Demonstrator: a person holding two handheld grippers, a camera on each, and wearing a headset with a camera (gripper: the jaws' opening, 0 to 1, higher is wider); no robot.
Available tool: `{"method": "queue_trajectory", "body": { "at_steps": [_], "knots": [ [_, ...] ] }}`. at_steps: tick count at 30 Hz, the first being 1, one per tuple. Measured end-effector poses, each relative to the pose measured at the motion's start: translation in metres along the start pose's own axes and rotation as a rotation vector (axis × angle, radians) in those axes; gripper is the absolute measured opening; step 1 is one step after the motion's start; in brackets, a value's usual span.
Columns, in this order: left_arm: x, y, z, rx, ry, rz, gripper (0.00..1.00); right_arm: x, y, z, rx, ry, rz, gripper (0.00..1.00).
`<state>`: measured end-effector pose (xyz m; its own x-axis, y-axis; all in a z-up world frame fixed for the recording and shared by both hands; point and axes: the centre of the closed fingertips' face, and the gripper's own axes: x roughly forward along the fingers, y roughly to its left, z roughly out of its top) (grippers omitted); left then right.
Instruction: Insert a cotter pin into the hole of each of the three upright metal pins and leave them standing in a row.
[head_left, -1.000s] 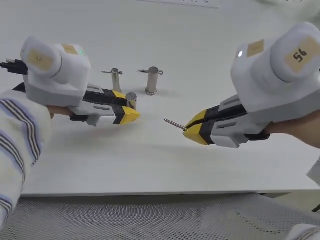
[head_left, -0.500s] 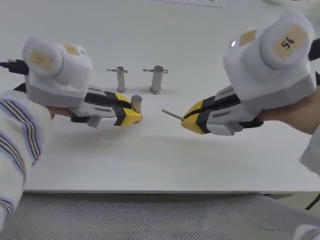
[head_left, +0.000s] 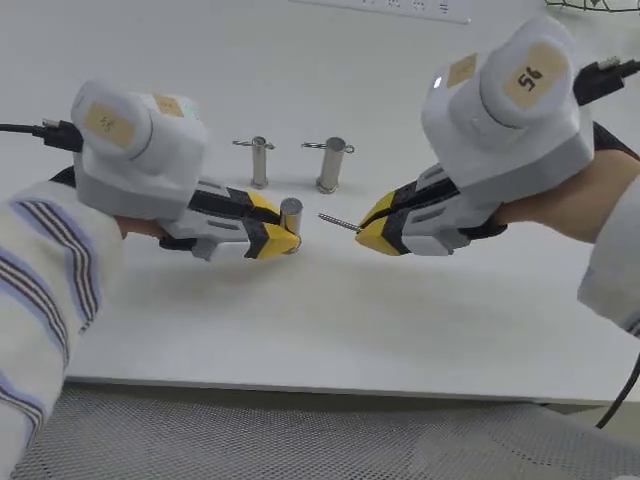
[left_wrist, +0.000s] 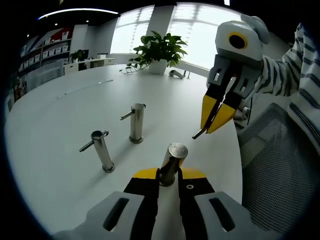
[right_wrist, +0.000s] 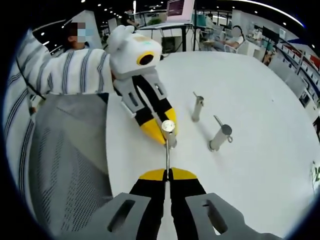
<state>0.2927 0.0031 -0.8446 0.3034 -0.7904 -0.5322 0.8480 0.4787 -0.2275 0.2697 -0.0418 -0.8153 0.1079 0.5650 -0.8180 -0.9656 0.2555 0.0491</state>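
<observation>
Alignment now: my left gripper (head_left: 284, 240) clamps the silver metal pin (head_left: 291, 211), right gripper (head_left: 366, 229) pinches the thin steel cotter pin (head_left: 338, 221); I level tip to hole.

The white desk (head_left: 330, 300) carries three upright metal pins: a slim pin (head_left: 260, 162) and a thicker pin (head_left: 331, 166) side by side at the back, each with a cotter pin (head_left: 243, 143) through its top, and a third pin (head_left: 291, 222) nearer the front.

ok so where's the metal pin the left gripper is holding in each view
Head view: held pin at centre, gripped by the left gripper.
Left gripper view: bottom centre, between its jaws.
Right gripper view: centre, just beyond the tip of the cotter pin.
Shared landmark: two finished pins standing nearby.
</observation>
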Motion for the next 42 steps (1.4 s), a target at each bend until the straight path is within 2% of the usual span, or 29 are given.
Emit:
{"method": "queue_trajectory", "body": {
  "at_steps": [10,21,28,35,42],
  "knots": [
    [-0.001,-0.001,-0.001,0.027,0.01,-0.011,0.12,0.009,-0.008,0.007,-0.051,0.012,0.014,0.03],
    [0.001,-0.001,-0.001,0.054,0.024,-0.031,0.12,0.01,-0.004,0.009,-0.09,0.013,0.037,0.03],
    [0.001,-0.002,-0.001,0.078,0.041,-0.044,0.12,0.013,-0.009,0.011,-0.174,0.011,0.049,0.03],
    [0.002,-0.002,-0.001,0.081,0.045,-0.047,0.12,0.017,-0.011,0.016,-0.221,0.001,0.069,0.03],
    [0.001,-0.002,-0.001,0.072,0.038,-0.048,0.12,0.022,-0.011,0.021,-0.224,-0.011,0.084,0.03]
  ]
}}
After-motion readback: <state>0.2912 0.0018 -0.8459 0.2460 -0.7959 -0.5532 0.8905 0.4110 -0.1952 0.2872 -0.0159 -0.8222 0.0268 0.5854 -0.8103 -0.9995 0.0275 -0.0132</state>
